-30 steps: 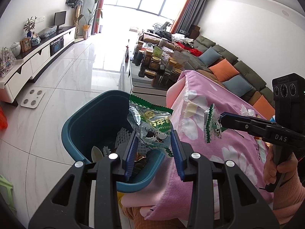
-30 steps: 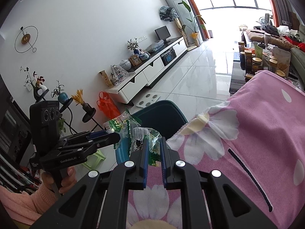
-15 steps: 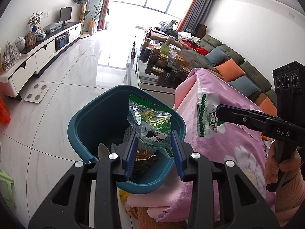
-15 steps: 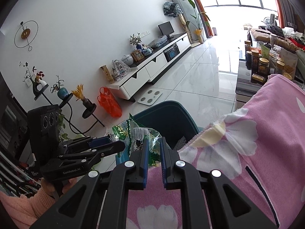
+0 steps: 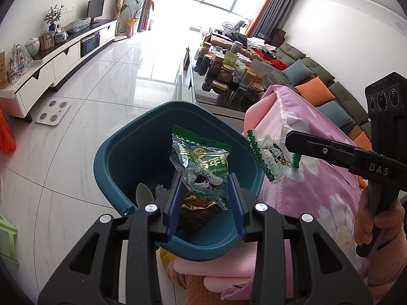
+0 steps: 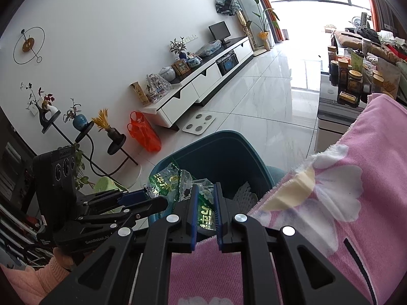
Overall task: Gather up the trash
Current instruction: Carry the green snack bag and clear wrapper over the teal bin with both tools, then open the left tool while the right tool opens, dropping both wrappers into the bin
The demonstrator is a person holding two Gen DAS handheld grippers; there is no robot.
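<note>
A teal trash bin (image 5: 122, 157) stands on the floor beside a pink floral blanket (image 5: 318, 190). My left gripper (image 5: 204, 180) is shut on a clear and green snack wrapper (image 5: 201, 162), which it holds above the bin's opening. In the same view my right gripper (image 5: 290, 139) comes in from the right, shut on a second green-edged wrapper (image 5: 272, 156) over the bin's right rim. The right wrist view shows the right gripper (image 6: 206, 190) pinching that wrapper (image 6: 204, 214), with the left gripper (image 6: 157, 199) and its wrapper (image 6: 165, 180) just to the left, at the bin (image 6: 229, 152).
The bin holds a brown foil wrapper (image 5: 198, 203) and white foam netting (image 6: 244, 190). A glass table with several jars (image 5: 229, 73) stands behind the bin. On the floor lie a white scale (image 5: 52, 114) and an orange bag (image 6: 143, 132). A white TV cabinet (image 5: 58, 63) lines the left wall.
Both grippers have moved toward the bin with their wrappers. The left one has sunk over the opening, and the right wrapper has shifted left from over the blanket to the bin's right rim.
</note>
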